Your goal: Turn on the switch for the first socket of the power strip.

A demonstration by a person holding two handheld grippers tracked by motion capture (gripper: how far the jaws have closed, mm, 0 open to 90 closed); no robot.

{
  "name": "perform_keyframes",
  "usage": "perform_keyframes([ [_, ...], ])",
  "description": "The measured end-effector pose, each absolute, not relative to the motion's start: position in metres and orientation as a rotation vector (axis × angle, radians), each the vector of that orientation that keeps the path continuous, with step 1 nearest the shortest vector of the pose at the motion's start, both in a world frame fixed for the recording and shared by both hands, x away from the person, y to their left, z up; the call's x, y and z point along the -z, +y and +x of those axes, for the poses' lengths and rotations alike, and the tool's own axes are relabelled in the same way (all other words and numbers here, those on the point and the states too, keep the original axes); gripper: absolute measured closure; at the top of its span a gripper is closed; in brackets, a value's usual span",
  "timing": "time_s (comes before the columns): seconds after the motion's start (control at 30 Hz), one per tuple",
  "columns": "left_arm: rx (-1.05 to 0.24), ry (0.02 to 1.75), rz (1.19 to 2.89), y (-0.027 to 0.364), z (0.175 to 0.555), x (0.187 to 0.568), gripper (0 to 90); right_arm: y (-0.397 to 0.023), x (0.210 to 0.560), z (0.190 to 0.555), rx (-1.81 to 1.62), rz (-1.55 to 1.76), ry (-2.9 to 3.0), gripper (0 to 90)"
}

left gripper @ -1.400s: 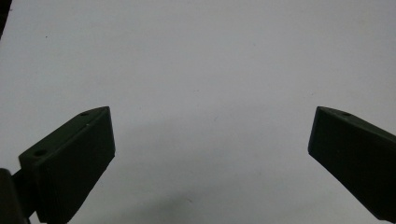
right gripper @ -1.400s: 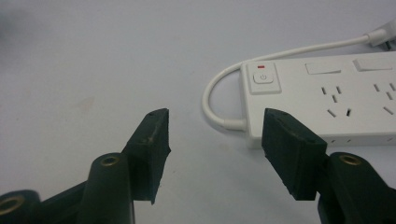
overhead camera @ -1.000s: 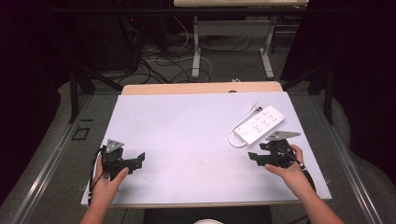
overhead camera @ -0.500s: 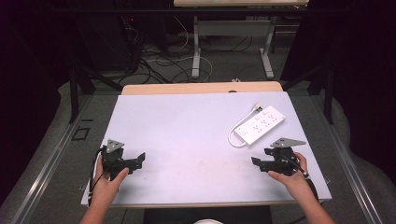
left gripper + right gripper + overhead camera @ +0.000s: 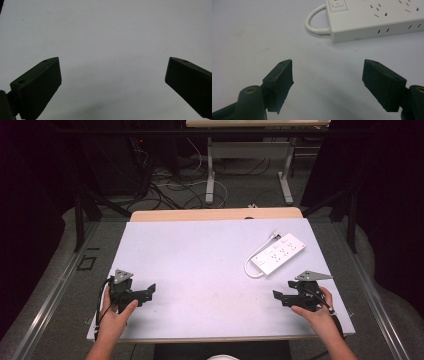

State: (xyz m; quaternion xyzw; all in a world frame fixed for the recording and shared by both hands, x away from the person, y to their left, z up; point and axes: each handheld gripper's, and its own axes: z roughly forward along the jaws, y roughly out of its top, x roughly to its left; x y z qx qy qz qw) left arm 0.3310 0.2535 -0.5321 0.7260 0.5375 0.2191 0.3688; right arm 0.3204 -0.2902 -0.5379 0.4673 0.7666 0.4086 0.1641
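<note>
While apart, power strip (image 5: 372, 18) beyond right claw (image 5: 328, 75)

A pale table (image 5: 200, 250) bears a white power strip (image 5: 278, 253) (cord looped).

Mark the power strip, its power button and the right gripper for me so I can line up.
power strip (image 5: 278, 254): high view, middle of its white top face.
power button (image 5: 336, 4): right gripper view, centre of the switch at the strip's cable end.
right gripper (image 5: 327, 75): right gripper view, bare table midway between its open fingertips.
</note>
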Motion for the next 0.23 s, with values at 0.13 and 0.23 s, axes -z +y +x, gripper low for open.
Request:
perform_keyframes([
  [0.13,-0.564,1.381,1.862,0.2536,0.3310,0.5322,0.3,-0.2930,0.5393,0.3204,-1.164,1.347,2.177,22.2],
  [0.23,-0.564,1.381,1.862,0.2535,0.3310,0.5321,0.3,-0.2936,0.5390,0.3204,-1.166,1.355,2.171,21.7],
])
